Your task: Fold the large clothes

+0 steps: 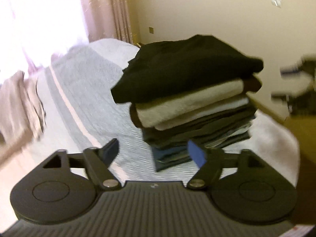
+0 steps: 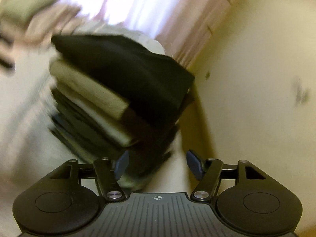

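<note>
Stack of folded clothes [image 1: 187, 102] sits on the pale quilted bed [image 1: 83, 90], a black folded garment [image 1: 183, 69] topmost. Left gripper [image 1: 156, 152] and right gripper [image 2: 158, 164] both spread, empty. Soft, probably floppy fabric; grip the folded edge.

One stack of folded clothes [image 1: 189, 98] sits on one bed [image 1: 85, 90]: one black piece on top, one cream towel-like piece beneath, then perhaps five or six darker pieces, too blurred to count surely. Two tongs, two fingers each.
</note>
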Demonstrator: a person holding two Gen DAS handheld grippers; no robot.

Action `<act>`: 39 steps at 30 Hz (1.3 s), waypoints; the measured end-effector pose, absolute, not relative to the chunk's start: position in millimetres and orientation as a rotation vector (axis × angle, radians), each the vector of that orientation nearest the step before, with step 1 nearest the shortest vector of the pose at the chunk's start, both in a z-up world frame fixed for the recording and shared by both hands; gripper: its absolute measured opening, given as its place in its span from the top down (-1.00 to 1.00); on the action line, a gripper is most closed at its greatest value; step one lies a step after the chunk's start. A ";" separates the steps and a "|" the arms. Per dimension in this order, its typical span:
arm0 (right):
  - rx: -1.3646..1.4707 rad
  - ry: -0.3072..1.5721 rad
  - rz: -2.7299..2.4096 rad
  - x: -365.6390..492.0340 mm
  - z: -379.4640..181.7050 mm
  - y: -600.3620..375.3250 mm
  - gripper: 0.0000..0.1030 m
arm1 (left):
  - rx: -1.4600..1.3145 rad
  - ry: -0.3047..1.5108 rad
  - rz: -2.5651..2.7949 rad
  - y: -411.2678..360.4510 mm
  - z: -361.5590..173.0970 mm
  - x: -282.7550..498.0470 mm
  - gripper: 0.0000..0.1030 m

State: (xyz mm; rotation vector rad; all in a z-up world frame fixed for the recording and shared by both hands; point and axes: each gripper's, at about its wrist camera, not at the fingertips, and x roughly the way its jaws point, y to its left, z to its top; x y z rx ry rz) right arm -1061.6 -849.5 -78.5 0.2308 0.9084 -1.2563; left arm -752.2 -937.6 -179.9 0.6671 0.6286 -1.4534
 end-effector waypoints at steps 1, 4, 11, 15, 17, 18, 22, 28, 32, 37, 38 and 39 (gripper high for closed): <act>0.328 0.845 -1.263 -1064.3 -73.8 -841.7 -0.25 | 0.637 0.652 -1.447 -934.3 -179.7 -752.9 -0.74; 0.583 0.662 -1.288 -1072.7 -61.0 -809.3 -0.39 | 0.560 0.718 -1.411 -912.7 -165.8 -753.0 -0.91; 0.746 0.543 -1.373 -1047.5 -29.2 -751.4 -0.48 | 0.501 0.741 -1.326 -856.3 -146.9 -756.9 -0.98; 0.740 0.559 -1.406 -1030.5 -11.7 -721.8 -0.49 | 0.469 0.741 -1.321 -820.6 -134.6 -758.0 -0.98; 0.729 0.575 -1.421 -1022.8 -3.6 -716.3 -0.49 | 0.474 0.734 -1.309 -806.8 -129.7 -759.1 -0.98; 0.725 0.579 -1.431 -1018.4 -3.5 -712.4 -0.49 | 0.467 0.736 -1.300 -799.4 -127.7 -759.0 -0.98; 0.726 0.581 -1.454 -1010.9 2.9 -690.6 -0.50 | 0.450 0.778 -1.267 -771.7 -123.4 -759.3 -0.98; 0.718 0.592 -1.434 -1009.7 11.3 -681.1 -0.50 | 0.460 0.827 -1.255 -753.1 -117.5 -769.2 -0.98; 0.690 0.599 -1.413 -1014.9 15.8 -689.4 -0.51 | 0.466 0.807 -1.247 -754.0 -112.8 -783.5 -0.98; 0.664 0.619 -1.371 -1029.4 18.6 -700.2 -0.51 | 0.462 0.801 -1.199 -766.8 -110.9 -805.6 -0.98; 0.656 0.621 -1.368 -1033.2 19.2 -701.8 -0.51 | 0.458 0.803 -1.195 -770.1 -110.6 -810.0 -0.98; 0.650 0.625 -1.363 -1036.5 19.2 -703.1 -0.51 | 0.453 0.805 -1.196 -773.7 -109.6 -814.7 -0.98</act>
